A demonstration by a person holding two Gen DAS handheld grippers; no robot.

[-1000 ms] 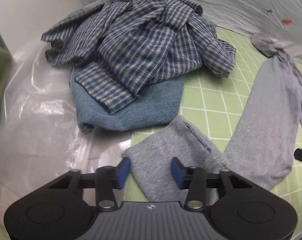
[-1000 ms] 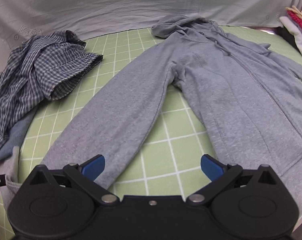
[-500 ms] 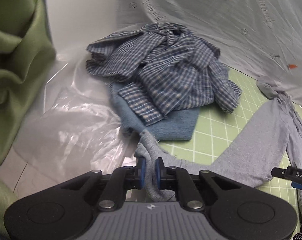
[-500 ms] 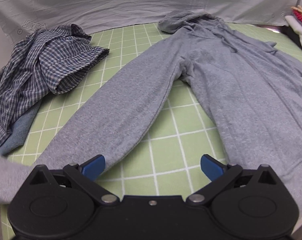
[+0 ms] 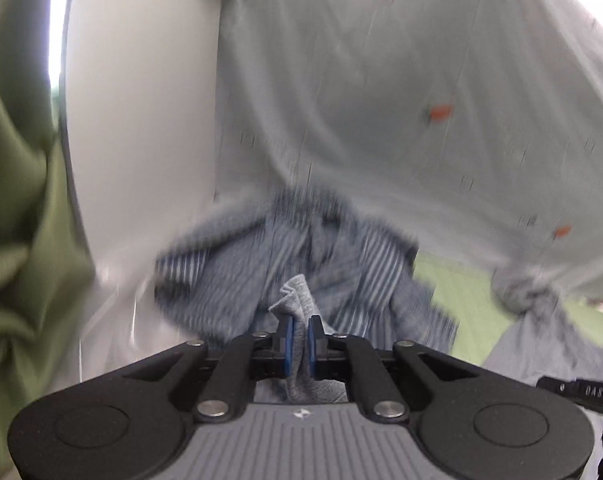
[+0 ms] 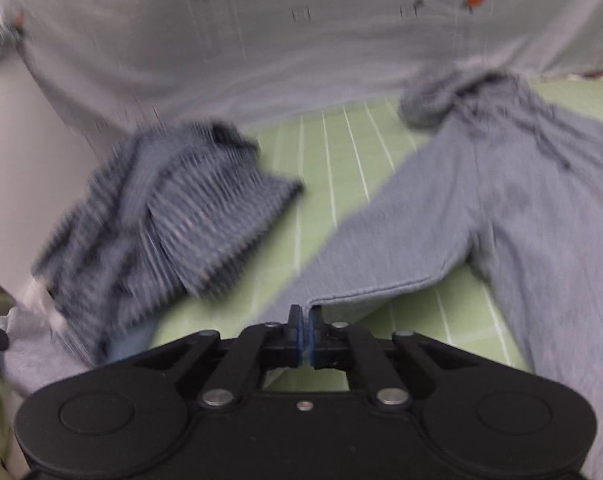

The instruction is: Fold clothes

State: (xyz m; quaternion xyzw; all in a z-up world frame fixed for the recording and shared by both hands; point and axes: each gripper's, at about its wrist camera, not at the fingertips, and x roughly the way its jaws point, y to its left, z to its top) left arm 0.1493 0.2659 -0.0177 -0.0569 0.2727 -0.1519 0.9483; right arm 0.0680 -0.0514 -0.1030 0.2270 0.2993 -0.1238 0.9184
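Observation:
A grey zip hoodie lies spread on the green grid mat, hood toward the back. My left gripper is shut on the cuff of its sleeve, which sticks up bunched between the blue pads and is lifted off the mat. My right gripper is shut on the lower edge of the same sleeve, further along toward the body. Both views are motion-blurred. The rest of the hoodie shows at the right of the left wrist view.
A crumpled blue plaid shirt lies in a heap on the mat's left, just beyond the held cuff. A pale sheet with small carrot prints hangs behind. Green cloth fills the left edge.
The right gripper went from wide open to shut on the sleeve's edge. The left gripper, shut on the cuff half a second ago, has lifted and tilted upward.

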